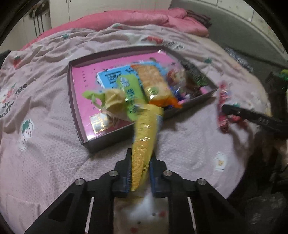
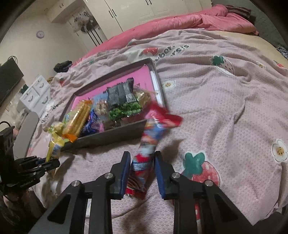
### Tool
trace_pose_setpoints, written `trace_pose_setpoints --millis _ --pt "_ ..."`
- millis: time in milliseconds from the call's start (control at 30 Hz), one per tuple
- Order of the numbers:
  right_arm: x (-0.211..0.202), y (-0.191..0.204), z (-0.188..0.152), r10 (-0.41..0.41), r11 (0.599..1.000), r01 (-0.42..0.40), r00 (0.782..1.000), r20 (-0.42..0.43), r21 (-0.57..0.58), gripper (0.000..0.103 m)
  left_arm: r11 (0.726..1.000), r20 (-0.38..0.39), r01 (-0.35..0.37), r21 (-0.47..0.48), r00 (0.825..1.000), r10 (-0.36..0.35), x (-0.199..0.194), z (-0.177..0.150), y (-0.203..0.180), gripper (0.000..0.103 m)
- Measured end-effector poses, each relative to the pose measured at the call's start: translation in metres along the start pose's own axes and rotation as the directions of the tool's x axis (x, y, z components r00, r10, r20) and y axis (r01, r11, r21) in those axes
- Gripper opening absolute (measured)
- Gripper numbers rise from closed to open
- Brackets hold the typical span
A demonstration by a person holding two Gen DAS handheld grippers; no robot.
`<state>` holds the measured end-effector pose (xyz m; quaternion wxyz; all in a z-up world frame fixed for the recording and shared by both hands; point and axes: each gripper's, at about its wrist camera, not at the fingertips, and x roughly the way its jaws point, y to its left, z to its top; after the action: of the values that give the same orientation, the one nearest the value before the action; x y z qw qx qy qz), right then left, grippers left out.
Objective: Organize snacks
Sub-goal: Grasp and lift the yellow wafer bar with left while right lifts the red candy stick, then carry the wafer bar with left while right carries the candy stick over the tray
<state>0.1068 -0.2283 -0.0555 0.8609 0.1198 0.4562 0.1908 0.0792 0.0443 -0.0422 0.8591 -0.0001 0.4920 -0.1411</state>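
Observation:
My left gripper [image 1: 140, 158] is shut on a yellow snack packet [image 1: 144, 138] and holds it above the bedcover, just in front of the shallow dark box [image 1: 77, 115] with a pink floor. The box holds an orange biscuit pack [image 1: 153, 81], a green packet [image 1: 129, 93] and several other snacks. My right gripper [image 2: 142, 158] is shut on a red and blue snack packet [image 2: 149, 138] near the box's front right corner [image 2: 126, 129]. That packet [image 1: 223, 106] and the right gripper's finger [image 1: 252, 115] also show in the left wrist view. The left gripper [image 2: 45, 163] with its yellow packet [image 2: 54, 145] shows in the right wrist view.
The box lies on a pinkish strawberry-print bedcover [image 2: 225, 100]. A pink quilt [image 1: 136, 18] is bunched at the far side. White wardrobes [image 2: 126, 12] and a small white drawer unit [image 2: 36, 95] stand beyond the bed. The bed's edge drops off at the right [image 1: 261, 162].

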Motion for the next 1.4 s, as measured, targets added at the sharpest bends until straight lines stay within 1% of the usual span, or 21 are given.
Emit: trace_pose_setpoints --millis 33,100,133,200,300,367,400,533,667,800,900,1000,1200,1333,1400 --pt "0.001 0.0 0.0 -0.002 1.0 0.002 1.0 -0.006 -0.002 0.027 1.0 0.011 0.015 0.0 1.0 -0.015 -0.005 0.001 -0.002 0.015" --pt "0.012 -0.002 -0.002 0.007 1.0 -0.007 0.999 -0.05 -0.002 0.028 1.0 0.035 0.025 0.001 0.999 -0.025 -0.011 0.002 -0.005 0.015" --pt "0.018 -0.005 -0.003 0.02 1.0 -0.019 0.997 -0.069 0.016 0.028 0.999 0.031 0.033 0.001 0.999 -0.033 -0.011 0.003 -0.006 0.015" --pt "0.023 -0.009 -0.002 0.054 0.998 -0.051 0.996 -0.076 0.045 0.028 1.0 0.019 0.029 -0.001 0.999 -0.029 -0.007 0.003 -0.007 0.015" --pt "0.031 -0.011 0.0 0.081 0.995 -0.076 0.993 -0.083 0.062 0.028 0.999 -0.001 0.033 -0.01 0.999 -0.033 -0.001 0.001 -0.007 0.015" --pt "0.033 -0.01 0.0 0.12 0.991 -0.115 0.989 -0.084 0.063 0.025 0.999 0.004 0.046 -0.014 0.999 -0.046 -0.003 0.0 -0.007 0.015" --pt "0.031 -0.01 0.001 0.133 0.99 -0.129 0.988 -0.077 0.063 0.022 0.999 0.016 0.049 -0.016 0.999 -0.048 -0.006 0.001 -0.009 0.015" --pt "0.01 -0.007 0.005 0.193 0.979 -0.191 0.981 -0.01 0.07 0.021 0.998 0.068 0.057 -0.02 0.996 -0.056 -0.022 0.005 -0.011 0.015" --pt "-0.006 -0.009 0.016 0.213 0.973 -0.217 0.976 0.052 0.085 0.021 0.998 0.122 0.05 -0.035 0.992 -0.045 -0.037 0.011 -0.01 0.015" --pt "-0.019 -0.005 0.032 0.166 0.985 -0.171 0.98 0.111 0.037 0.021 0.994 0.185 0.069 -0.08 0.981 -0.053 -0.054 0.024 -0.003 0.015" --pt "-0.023 -0.005 0.042 0.155 0.986 -0.161 0.977 0.143 0.034 0.021 0.994 0.225 0.047 -0.103 0.974 -0.022 -0.063 0.033 0.002 0.015" --pt "-0.026 0.0 0.052 0.132 0.991 -0.135 0.977 0.169 0.007 0.021 0.99 0.257 0.025 -0.141 0.966 0.013 -0.067 0.041 0.01 0.015" --pt "-0.023 0.009 0.065 0.113 0.994 -0.108 0.975 0.191 -0.033 0.021 0.974 0.28 -0.01 -0.228 0.957 0.075 -0.061 0.058 0.023 0.015" --pt "-0.018 0.011 0.07 0.121 0.993 -0.115 0.974 0.192 -0.037 0.022 0.963 0.252 -0.037 -0.268 0.962 0.108 -0.043 0.06 0.025 0.015" --pt "-0.014 0.011 0.071 0.118 0.993 -0.113 0.975 0.188 -0.04 0.021 0.96 0.235 -0.034 -0.28 0.967 0.103 -0.033 0.06 0.024 0.015"
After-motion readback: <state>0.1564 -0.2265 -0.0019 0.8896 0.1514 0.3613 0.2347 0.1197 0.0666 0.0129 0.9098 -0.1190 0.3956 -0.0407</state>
